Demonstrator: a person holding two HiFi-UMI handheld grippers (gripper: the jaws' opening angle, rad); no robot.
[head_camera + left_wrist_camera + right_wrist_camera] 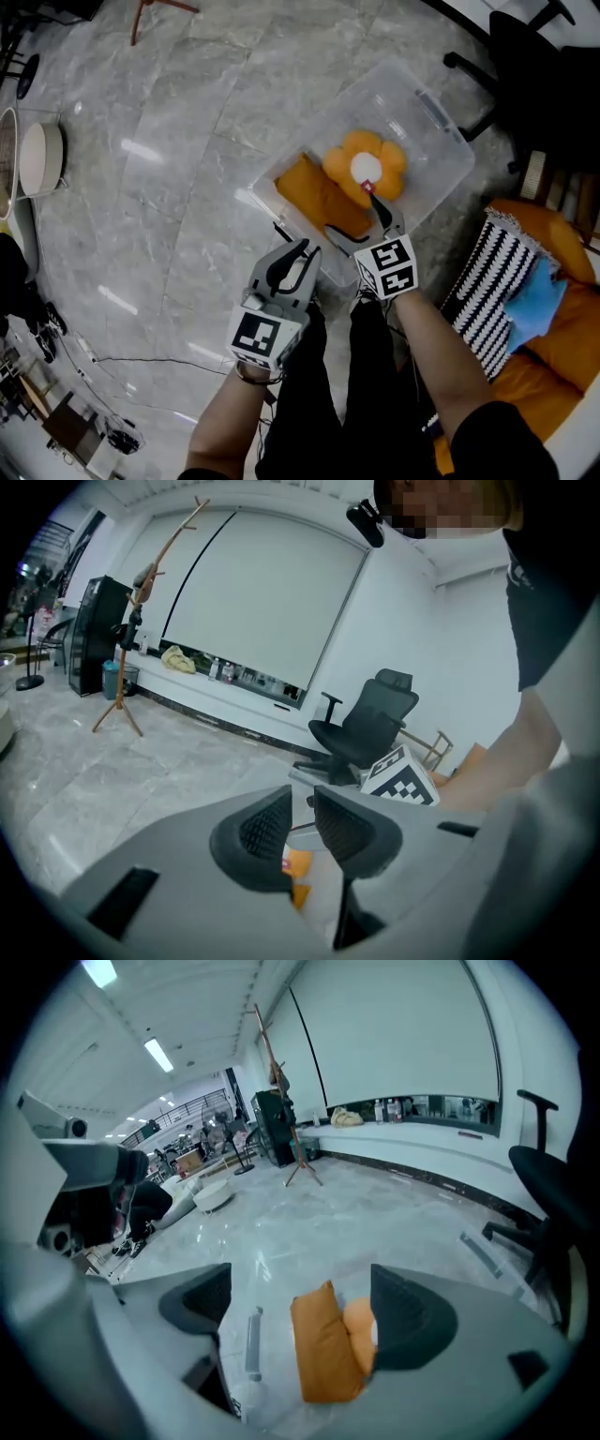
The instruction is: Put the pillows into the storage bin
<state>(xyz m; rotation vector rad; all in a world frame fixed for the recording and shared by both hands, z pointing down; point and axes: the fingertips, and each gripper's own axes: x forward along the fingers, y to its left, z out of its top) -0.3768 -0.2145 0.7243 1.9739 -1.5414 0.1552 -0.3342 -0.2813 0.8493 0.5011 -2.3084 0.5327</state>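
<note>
Left of the scene, the grey marble floor (178, 178) lies under everything. The left claw (302, 251) hangs above the near corner of the clear storage bin (439, 141), just left of the right claw. In the left gripper view the left claw (302, 803) is released: its two dark pads stand only a narrow slit apart, with nothing pinched in it. A sliver of orange shows below, beyond the gap.

The bin sits slantwise on the floor with both pillows inside. The flat orange pillow (319, 197) lies at the near end, and the flower-shaped pillow (366, 167), orange with a white centre, rests just beyond, touching it.

The right claw (361, 225) hovers over the near rim of the bin, directly above the edge of the two pillows. In the right gripper view the right claw (300, 1297) is spread wide and grasps nothing. The orange pillow (323, 1354) and the flower pillow (361, 1335) show below between its pads, apart from them.

Further right, a black-and-white striped pillow (492, 281) leans against orange cushions (562, 347), with a blue cloth (539, 300) on top.
</note>
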